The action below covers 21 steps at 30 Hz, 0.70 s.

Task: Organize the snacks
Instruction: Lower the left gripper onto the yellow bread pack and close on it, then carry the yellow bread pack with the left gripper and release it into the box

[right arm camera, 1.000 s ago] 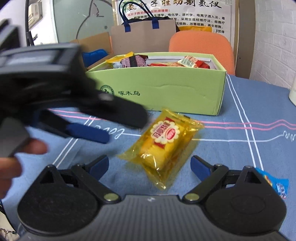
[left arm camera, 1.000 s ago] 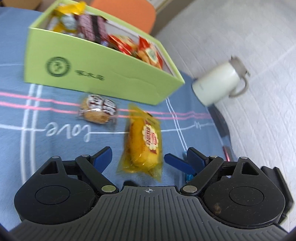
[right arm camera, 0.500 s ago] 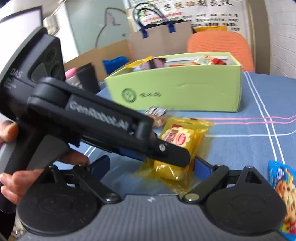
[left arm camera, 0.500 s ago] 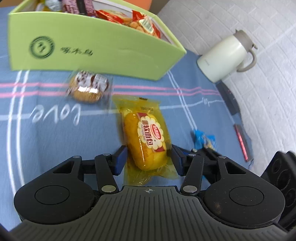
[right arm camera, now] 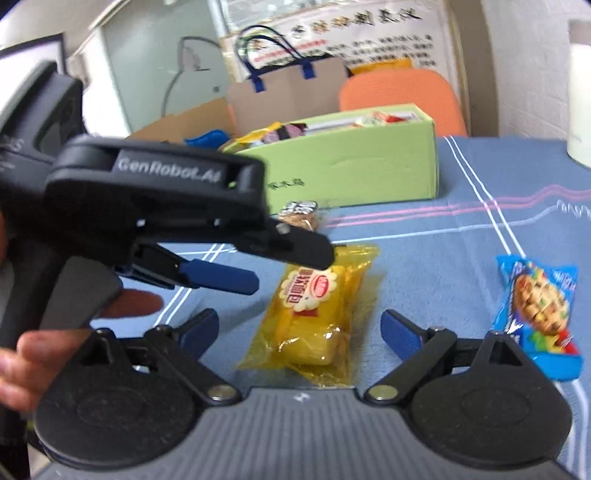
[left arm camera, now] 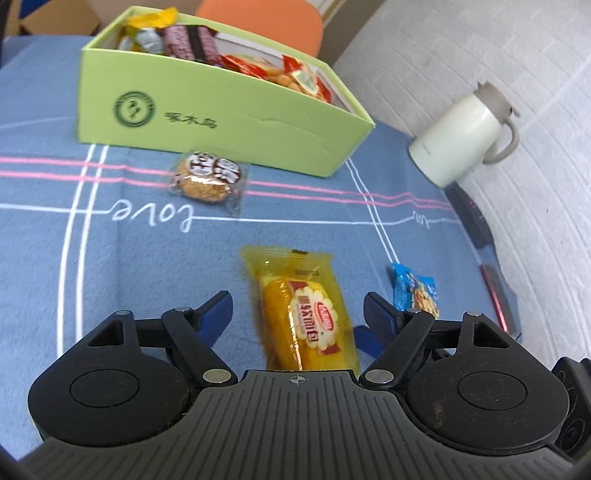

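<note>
A blue tablecloth (left arm camera: 147, 258) with white and pink lines and the word "love" fills most of the left wrist view. At the right of that frame a cream jug (left arm camera: 461, 136) with a grey lid and handle stands by a white brick wall (left arm camera: 480, 44). An orange chair (right arm camera: 399, 92) sits at the upper middle of the right wrist view, with a brown paper bag (right arm camera: 288, 88) with blue handles to its left and a poster (right arm camera: 332, 33) above.

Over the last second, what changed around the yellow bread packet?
The left gripper closed in on the yellow bread packet half a second ago, and its fingers have just opened again; the packet lies free between them on the cloth. The right gripper stayed open. The green box and cookie packet stayed put.
</note>
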Tool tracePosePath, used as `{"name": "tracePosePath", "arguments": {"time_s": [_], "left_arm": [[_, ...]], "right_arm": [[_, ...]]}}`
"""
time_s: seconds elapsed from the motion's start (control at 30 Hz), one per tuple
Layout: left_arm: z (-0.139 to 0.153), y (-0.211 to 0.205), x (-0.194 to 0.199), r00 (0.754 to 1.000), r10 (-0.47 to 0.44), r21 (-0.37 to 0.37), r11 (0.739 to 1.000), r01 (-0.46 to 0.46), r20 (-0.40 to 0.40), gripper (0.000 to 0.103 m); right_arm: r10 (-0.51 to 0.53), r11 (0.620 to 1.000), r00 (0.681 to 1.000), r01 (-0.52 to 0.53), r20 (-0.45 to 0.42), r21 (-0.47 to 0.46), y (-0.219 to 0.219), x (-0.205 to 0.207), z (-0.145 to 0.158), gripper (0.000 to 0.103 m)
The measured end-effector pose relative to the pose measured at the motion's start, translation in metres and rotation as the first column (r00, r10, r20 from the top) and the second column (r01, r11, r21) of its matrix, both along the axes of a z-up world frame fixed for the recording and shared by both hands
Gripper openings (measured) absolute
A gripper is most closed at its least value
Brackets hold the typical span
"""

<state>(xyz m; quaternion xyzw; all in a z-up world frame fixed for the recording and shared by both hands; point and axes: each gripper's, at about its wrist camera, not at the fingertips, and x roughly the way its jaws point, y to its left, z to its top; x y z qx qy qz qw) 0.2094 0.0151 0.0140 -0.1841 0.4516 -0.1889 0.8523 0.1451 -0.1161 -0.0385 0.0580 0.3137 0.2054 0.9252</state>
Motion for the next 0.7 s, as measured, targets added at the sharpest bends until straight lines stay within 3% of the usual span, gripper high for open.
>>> {"name": "tracePosePath", "arguments": {"time_s": [0.1,0.2,0.37,0.6,0.63,0.67,0.7], "left_arm": [[-0.004,-0.007,0.002,0.999,-0.052,0.031,0.998,0.053,-0.012,0.054],[-0.009,-0.008,0.002,0.996,-0.083,0.045,0.995,0.083,-0.018,0.054],[-0.014,-0.005,0.005,0.995,-0.099,0.034,0.994,0.100,-0.025,0.054],[-0.019,0.000,-0.001,0.993,-0.120,0.005,0.993,0.119,0.007,0.054],[-0.020,0.000,-0.003,0.993,-0.121,0.003,0.993,0.121,0.015,0.052],[-0.021,0.001,-0.004,0.992,-0.125,-0.004,0.992,0.125,0.014,0.037],[-0.023,0.003,-0.006,0.990,-0.142,-0.048,0.989,0.142,0.000,0.026]], "right_arm": [[-0.010,0.999,1.000,0.010,-0.001,-0.032,0.006,0.003,-0.004,0.093],[-0.002,0.998,1.000,0.003,0.007,-0.062,0.009,0.001,-0.005,0.093],[0.017,0.999,1.000,-0.017,0.012,-0.051,0.009,0.009,-0.007,0.093],[0.051,0.993,0.997,-0.046,0.050,-0.108,0.016,0.008,-0.011,0.093],[0.053,0.991,0.997,-0.045,0.062,-0.124,0.017,0.004,-0.011,0.089],[0.058,0.988,0.996,-0.046,0.075,-0.145,0.020,0.000,-0.011,0.076],[0.065,0.988,0.995,-0.055,0.071,-0.143,0.021,-0.002,-0.009,0.072]]}}
